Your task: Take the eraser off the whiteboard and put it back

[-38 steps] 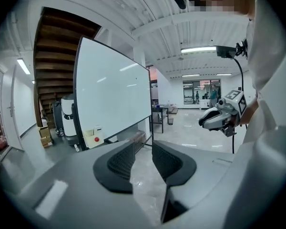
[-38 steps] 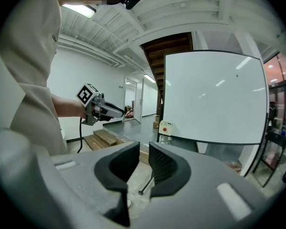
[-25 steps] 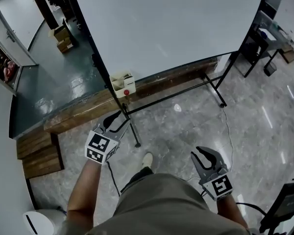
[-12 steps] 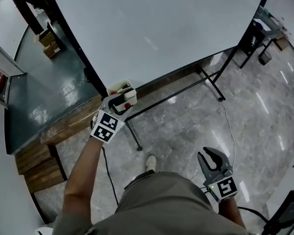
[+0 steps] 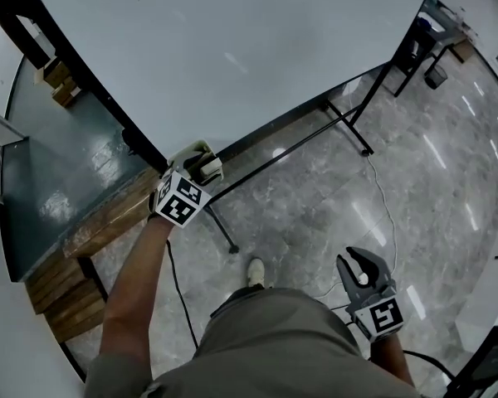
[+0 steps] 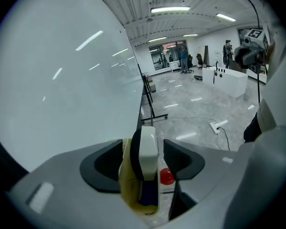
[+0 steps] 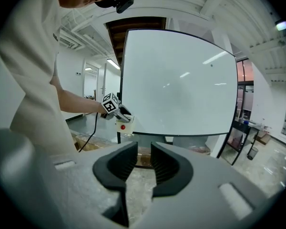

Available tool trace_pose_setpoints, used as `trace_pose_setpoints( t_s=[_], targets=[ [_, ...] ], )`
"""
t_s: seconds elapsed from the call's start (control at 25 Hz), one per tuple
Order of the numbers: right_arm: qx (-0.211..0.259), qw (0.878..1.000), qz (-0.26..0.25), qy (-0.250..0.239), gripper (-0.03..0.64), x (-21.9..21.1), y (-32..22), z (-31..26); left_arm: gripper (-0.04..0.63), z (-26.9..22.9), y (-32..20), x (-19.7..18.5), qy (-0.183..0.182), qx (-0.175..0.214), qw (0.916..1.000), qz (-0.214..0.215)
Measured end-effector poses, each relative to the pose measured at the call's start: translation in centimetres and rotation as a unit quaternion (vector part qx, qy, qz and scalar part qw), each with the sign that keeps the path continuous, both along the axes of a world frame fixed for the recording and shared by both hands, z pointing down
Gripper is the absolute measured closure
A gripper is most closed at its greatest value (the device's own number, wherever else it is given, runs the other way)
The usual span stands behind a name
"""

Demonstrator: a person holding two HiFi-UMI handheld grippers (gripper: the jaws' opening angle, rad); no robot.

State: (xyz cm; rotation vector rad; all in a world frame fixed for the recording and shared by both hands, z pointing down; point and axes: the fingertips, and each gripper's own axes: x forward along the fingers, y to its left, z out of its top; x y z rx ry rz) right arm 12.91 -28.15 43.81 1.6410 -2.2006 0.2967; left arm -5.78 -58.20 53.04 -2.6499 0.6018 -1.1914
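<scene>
The eraser [image 6: 148, 151], white with a black felt side, stands on edge in a yellowish holder box [image 6: 128, 194] at the lower left corner of the whiteboard [image 5: 232, 48]. My left gripper [image 6: 143, 152] straddles it; its jaws have just been opening, and both pads stand off the eraser. In the head view the left gripper [image 5: 195, 175] sits right at the holder box [image 5: 204, 156]. My right gripper [image 5: 363, 265] hangs low beside my leg, jaws a little apart and empty. The right gripper view shows it [image 7: 143, 163] facing the whiteboard [image 7: 181, 85] from a distance.
A red marker cap [image 6: 167, 176] pokes up in the holder next to the eraser. The board's black stand legs [image 5: 349, 127] spread over the grey floor. A wooden bench [image 5: 108, 222] runs behind the board, and a white cable [image 5: 382, 214] lies on the floor.
My left gripper has travelled from low near the stand leg up to the holder box at the board's corner. The right gripper has drifted slightly lower and closer to my body.
</scene>
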Motion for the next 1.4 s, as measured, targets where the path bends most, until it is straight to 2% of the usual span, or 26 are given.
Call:
trace_pose_setpoints(
  t_s=[0.12, 0.28, 0.56, 1.0, 1.2, 1.32, 1.4],
  targets=[
    [-0.001, 1.000, 0.004, 0.000, 0.540, 0.0, 0.0, 0.1, 0.318, 0.7, -0.3, 0.1, -0.019, -0.004, 0.9998, 0.005],
    [-0.006, 1.000, 0.015, -0.004, 0.540, 0.3, 0.3, 0.4, 0.394, 1.1, -0.2, 0.1, -0.043, 0.007, 0.9989, 0.016],
    [-0.004, 1.000, 0.016, -0.006, 0.540, 0.9, 1.1, 0.4, 0.419, 0.8, 0.2, 0.3, -0.037, 0.010, 0.9992, 0.014],
    [0.008, 1.000, -0.011, -0.014, 0.540, 2.0, 3.8, -0.2, 0.426, -5.5, 2.8, -0.1, 0.020, 0.073, 0.9966, -0.035],
    [0.019, 0.999, -0.039, -0.015, 0.540, 2.9, 5.9, 0.2, 0.426, -9.0, 6.6, -0.6, 0.055, 0.093, 0.9925, -0.057],
    [0.008, 0.998, -0.057, -0.005, 0.540, 3.5, 7.6, 0.6, 0.426, -10.9, 10.0, -0.9, 0.072, 0.101, 0.9897, -0.071],
    [0.019, 0.997, -0.073, -0.013, 0.540, 3.7, 8.7, 0.7, 0.426, -12.0, 12.6, -1.1, 0.081, 0.106, 0.9879, -0.080]
  ],
)
